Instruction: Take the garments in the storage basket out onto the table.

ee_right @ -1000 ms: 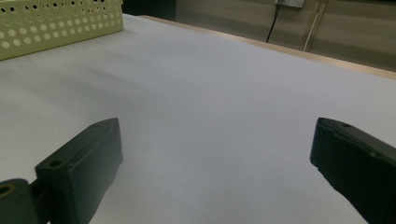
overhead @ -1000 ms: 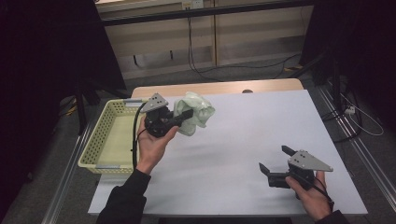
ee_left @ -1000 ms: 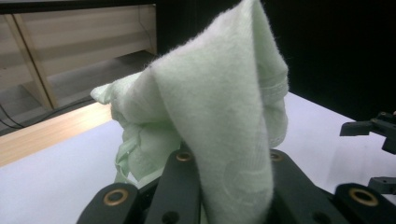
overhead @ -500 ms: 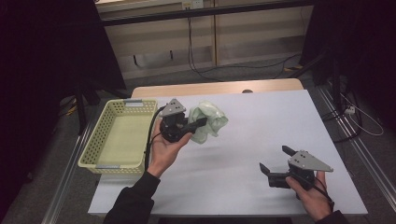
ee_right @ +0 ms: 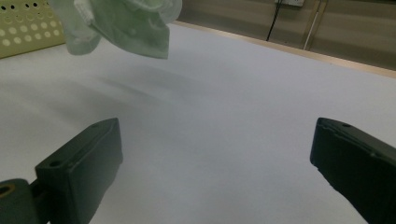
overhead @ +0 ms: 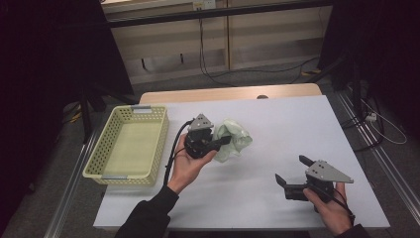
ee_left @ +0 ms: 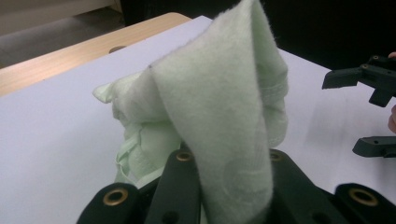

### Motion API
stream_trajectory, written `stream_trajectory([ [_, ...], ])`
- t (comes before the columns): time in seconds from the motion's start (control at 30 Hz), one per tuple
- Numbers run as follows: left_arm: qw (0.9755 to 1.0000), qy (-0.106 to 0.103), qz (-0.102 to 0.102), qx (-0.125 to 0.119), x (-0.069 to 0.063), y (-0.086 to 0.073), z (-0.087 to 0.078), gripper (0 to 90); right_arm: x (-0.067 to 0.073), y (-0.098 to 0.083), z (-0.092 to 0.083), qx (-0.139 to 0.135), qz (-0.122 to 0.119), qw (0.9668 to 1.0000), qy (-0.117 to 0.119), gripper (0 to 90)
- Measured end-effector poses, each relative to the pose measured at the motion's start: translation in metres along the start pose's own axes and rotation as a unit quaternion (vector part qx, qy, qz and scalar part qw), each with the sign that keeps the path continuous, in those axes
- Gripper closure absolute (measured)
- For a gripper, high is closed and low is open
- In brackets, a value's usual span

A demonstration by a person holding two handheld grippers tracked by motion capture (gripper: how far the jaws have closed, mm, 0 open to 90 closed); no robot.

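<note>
Carried away from the basket [overhead: 128,144], the cloth [overhead: 233,141] now hangs over the middle of the bench [overhead: 277,124], lower than a second ago. The left tool [overhead: 220,143] is clamped on a fold of it. The right tool [overhead: 292,171] rests near the bench's front right, jaws apart and empty. Judging by this, the cloth is out of the basket; setting it down, and probably spreading or folding it, is left.
</note>
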State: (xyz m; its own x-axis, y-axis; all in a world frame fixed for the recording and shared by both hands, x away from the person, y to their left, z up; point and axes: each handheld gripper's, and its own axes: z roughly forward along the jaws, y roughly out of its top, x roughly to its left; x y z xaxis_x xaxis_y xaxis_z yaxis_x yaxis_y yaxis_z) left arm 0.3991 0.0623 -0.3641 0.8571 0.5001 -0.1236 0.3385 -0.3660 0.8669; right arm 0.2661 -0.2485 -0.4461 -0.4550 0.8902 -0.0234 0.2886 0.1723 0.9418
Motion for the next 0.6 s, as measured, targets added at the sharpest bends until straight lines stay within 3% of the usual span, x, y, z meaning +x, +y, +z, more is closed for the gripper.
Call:
stream_trajectory([
  [0.23,0.9997,0.003,-0.007,0.021,-0.003,-0.009,0.015,83.8,0.0,0.0,0.0,0.001,-0.001,1.0,0.002,1.6],
  [0.6,0.9978,0.001,0.004,0.066,-0.012,-0.026,0.036,83.5,0.001,0.0,0.0,0.003,-0.002,1.0,0.004,1.6],
])
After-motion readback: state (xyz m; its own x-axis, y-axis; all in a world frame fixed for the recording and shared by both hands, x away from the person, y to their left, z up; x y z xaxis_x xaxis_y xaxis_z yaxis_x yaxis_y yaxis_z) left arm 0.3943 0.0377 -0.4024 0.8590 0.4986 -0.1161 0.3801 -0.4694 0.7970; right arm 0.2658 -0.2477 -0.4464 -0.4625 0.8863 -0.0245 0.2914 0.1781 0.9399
